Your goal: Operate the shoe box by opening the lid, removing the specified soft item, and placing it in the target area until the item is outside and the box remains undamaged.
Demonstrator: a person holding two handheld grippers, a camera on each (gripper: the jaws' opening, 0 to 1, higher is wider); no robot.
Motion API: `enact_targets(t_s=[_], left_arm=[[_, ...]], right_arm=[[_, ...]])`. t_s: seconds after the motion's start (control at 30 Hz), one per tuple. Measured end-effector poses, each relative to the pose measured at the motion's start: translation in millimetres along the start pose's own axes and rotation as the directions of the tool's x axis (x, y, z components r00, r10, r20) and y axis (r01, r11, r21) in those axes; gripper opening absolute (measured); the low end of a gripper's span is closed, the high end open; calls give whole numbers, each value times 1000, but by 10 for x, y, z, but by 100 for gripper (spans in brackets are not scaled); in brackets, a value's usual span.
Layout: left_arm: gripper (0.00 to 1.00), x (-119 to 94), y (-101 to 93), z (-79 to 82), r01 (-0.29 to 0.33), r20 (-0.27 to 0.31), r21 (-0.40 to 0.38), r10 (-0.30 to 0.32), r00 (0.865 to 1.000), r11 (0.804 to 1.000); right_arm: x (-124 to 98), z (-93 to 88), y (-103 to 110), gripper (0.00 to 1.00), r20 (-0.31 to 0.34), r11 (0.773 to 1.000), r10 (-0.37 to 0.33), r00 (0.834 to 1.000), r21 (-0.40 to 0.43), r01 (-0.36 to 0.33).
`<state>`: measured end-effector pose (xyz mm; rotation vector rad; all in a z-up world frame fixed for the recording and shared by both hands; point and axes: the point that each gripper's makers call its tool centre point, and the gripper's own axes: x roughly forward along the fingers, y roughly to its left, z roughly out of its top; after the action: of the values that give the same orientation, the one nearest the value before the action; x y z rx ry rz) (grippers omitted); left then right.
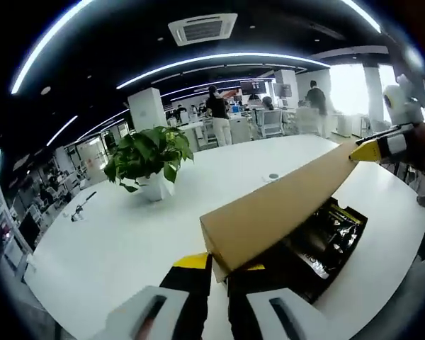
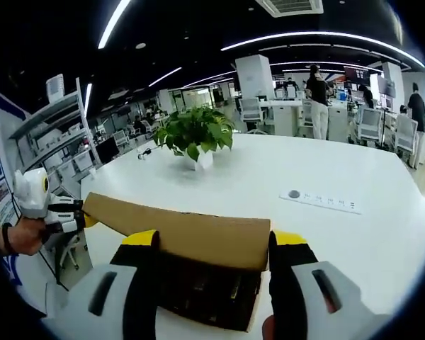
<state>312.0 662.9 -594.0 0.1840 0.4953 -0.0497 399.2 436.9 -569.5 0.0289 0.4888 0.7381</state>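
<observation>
The shoe box (image 1: 343,265) lies on the white table, its brown cardboard lid (image 1: 283,198) raised and tilted up. Dark contents in crinkled wrapping (image 1: 326,241) show inside. My left gripper (image 1: 221,263) is shut on the lid's near corner, its yellow-tipped jaws close together. The right gripper (image 1: 379,147) touches the lid's far corner with a yellow tip. In the right gripper view the lid (image 2: 191,237) runs across in front of the dark box interior (image 2: 205,290). My right gripper (image 2: 214,239) stands open and wide there. The left gripper (image 2: 71,212) holds the lid's left end.
A potted green plant (image 1: 150,157) stands on the round white table (image 1: 127,234); a small black object (image 1: 81,207) lies at its left. A flat strip with a round disc (image 2: 319,200) lies on the table. Desks, chairs and people stand behind. A hand (image 2: 21,237) holds the left gripper.
</observation>
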Motion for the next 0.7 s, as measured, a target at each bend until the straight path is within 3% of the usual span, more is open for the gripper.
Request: enact_targets(t_s=[0.53,0.7], left_arm=[[6,59,67,94,15,12,-29,-14,1000,999],[6,70,82,107,18,13,-47,-18,1000,999]], right_arm=[[43,103,-33,58,15,1000,25,1000,16,-26],[34,126,-19,58,20,999,44,999,-12,-44]])
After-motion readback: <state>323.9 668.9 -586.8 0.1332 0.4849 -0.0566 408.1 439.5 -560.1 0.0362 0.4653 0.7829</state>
